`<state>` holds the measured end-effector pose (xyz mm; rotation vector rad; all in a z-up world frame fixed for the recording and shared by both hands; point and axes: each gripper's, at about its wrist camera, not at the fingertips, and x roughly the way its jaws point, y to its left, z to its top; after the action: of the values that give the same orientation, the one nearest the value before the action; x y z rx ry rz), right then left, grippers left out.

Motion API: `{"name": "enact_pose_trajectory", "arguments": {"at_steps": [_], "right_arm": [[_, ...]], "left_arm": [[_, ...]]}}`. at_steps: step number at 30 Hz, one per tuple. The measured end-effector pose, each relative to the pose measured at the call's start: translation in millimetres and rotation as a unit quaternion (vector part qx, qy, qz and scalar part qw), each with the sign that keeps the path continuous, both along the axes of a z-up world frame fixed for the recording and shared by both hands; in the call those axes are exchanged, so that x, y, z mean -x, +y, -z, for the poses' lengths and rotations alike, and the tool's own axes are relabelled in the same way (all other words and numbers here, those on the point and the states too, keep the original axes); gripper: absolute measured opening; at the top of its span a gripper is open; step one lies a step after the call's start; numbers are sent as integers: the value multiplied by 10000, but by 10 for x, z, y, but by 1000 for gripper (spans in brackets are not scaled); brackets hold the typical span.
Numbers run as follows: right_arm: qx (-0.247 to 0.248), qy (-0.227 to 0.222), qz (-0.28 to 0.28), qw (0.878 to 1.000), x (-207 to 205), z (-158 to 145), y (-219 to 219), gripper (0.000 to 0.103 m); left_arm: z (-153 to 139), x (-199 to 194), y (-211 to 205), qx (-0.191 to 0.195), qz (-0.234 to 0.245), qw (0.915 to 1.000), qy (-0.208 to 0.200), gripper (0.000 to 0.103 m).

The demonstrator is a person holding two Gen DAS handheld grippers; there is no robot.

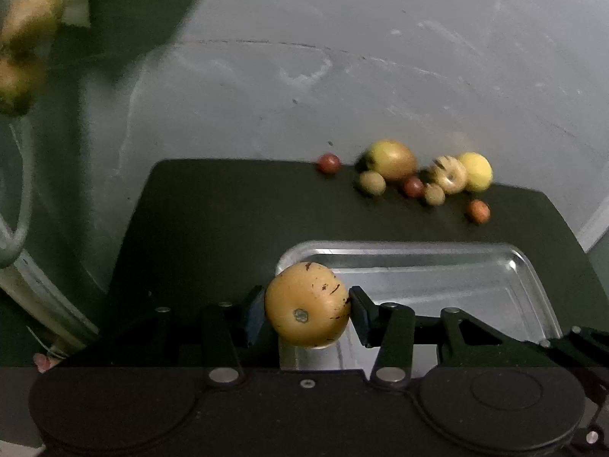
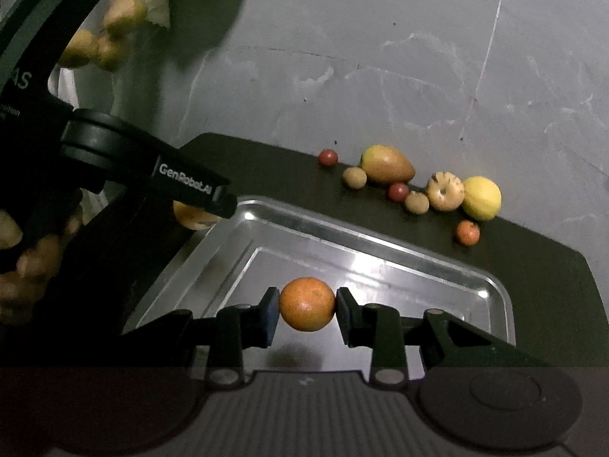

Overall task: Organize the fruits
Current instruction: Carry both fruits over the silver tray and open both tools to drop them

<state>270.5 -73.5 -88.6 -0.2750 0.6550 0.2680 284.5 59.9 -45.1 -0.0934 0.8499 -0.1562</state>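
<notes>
My left gripper (image 1: 307,310) is shut on a speckled yellow-orange fruit (image 1: 306,303), held over the near left corner of a metal tray (image 1: 525,266). In the right wrist view my right gripper (image 2: 306,310) is shut on a small orange (image 2: 306,304) above the same tray (image 2: 228,251). The left gripper's body (image 2: 182,182) reaches in from the left there, with its fruit (image 2: 192,219) partly hidden under it. Beyond the tray on the dark mat lie a mango (image 2: 386,164), a lemon (image 2: 481,198), a pale ridged fruit (image 2: 444,191) and several small round fruits.
The dark mat (image 2: 540,266) rests on a grey scuffed floor (image 2: 380,57). A clear bag with yellowish fruits (image 2: 102,34) sits at the upper left. A person's hand (image 2: 23,266) grips the left tool at the left edge.
</notes>
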Motion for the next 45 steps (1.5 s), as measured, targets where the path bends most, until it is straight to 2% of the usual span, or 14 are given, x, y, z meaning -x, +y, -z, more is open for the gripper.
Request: {"name": "enact_pose_trajectory", "arguments": {"at_steps": [8,18,45], "right_arm": [[-25,139,-205,9997,178,84,19,36],[-74,318,-208,9992,293,135,-45,36],[-234,627,-152,9976,276,168,-80,36]], "left_arm": [[53,213,-130,-21,282,9995,125,49],[91,326,-162,-152,351,9989,264,49],[172,352,-253,-320,529,9967,531,49]]}}
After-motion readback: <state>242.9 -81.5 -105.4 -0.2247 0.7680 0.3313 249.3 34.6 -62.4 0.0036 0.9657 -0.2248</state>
